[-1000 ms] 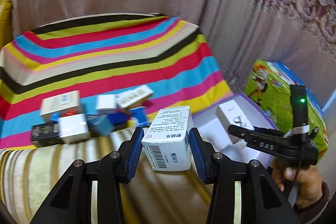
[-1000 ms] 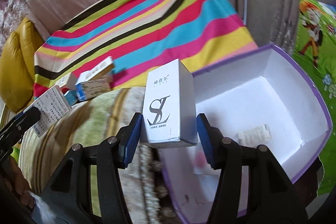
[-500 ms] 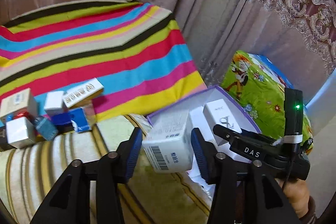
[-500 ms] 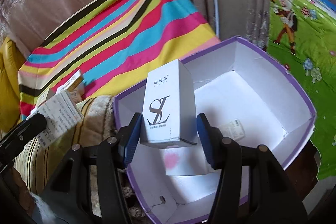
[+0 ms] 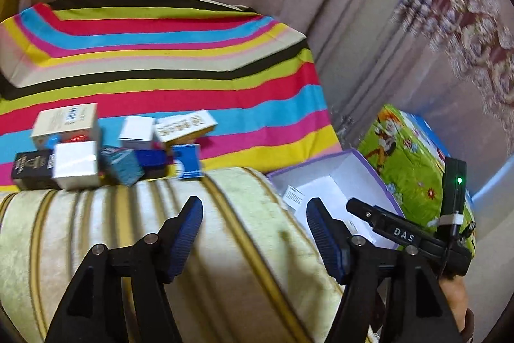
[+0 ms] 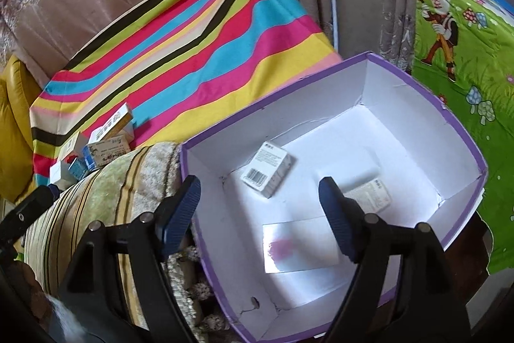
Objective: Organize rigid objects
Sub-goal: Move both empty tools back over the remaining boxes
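Observation:
A purple-rimmed white storage box [image 6: 379, 60] stands beside the sofa arm; it also shows in the left wrist view [image 5: 321, 157]. Inside lie a white barcode carton [image 6: 268, 167], a second white carton [image 6: 369, 195] and a flat white box with a pink mark [image 6: 298, 246]. My right gripper [image 6: 258, 214] is open and empty above the box's near side. My left gripper [image 5: 255, 235] is open and empty over the striped sofa arm [image 5: 128, 230]. Several small boxes [image 5: 106, 147] lie clustered on the rainbow-striped cloth [image 5: 160, 53].
The right gripper's body [image 5: 401, 233] with a green light shows at the right in the left wrist view. A green cartoon-print cover [image 6: 462, 69] lies right of the box. Curtains [image 5: 385, 21] hang behind. A yellow cushion [image 6: 13, 124] sits far left.
Both grippers have opened and let go of their white cartons, which now lie inside the storage box. The left gripper has swung back left toward the sofa arm.

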The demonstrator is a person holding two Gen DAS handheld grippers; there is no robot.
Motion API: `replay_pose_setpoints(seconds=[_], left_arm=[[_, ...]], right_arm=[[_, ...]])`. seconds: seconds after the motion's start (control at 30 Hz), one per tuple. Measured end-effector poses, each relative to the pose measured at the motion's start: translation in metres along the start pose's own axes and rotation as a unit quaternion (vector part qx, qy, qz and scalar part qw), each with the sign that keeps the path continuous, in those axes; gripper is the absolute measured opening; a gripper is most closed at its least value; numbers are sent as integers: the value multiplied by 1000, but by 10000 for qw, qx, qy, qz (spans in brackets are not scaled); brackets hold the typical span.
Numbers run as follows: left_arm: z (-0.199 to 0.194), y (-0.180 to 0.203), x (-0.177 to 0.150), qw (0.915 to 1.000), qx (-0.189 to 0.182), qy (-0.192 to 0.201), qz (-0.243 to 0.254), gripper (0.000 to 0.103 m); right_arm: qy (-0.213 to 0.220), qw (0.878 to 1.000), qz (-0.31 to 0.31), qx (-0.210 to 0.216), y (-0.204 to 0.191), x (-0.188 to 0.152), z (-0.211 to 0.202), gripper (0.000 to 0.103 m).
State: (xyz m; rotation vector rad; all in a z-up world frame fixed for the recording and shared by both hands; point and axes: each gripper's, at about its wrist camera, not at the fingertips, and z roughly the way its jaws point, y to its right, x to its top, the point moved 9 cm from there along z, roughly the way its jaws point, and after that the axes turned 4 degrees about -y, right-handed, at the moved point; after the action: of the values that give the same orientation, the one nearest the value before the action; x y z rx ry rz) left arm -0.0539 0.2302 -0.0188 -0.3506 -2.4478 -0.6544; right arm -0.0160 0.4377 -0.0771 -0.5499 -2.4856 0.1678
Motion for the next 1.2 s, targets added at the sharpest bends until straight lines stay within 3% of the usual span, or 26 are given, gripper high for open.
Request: replay_pose_setpoints(seconds=[0.27,0.77,1.03,1.2], left_arm=[[-21,-45,-3,9983,131,188,-533,68],[-45,-127,-7,9863,552,387,-1505,68],[-43,-147,-1,9826,882,312,-1604,68],[-29,-149,5,9829,1137,70,-1445,68]], right_arm=[[-104,9993,-303,168,-33,-6,4,79],[-310,9922,-1064,570,-105,-14,17,80],[-389,9870,-1431,612,-132,-11,27,80],[-444,9827,-1681,634,-149,-10,33,80]])
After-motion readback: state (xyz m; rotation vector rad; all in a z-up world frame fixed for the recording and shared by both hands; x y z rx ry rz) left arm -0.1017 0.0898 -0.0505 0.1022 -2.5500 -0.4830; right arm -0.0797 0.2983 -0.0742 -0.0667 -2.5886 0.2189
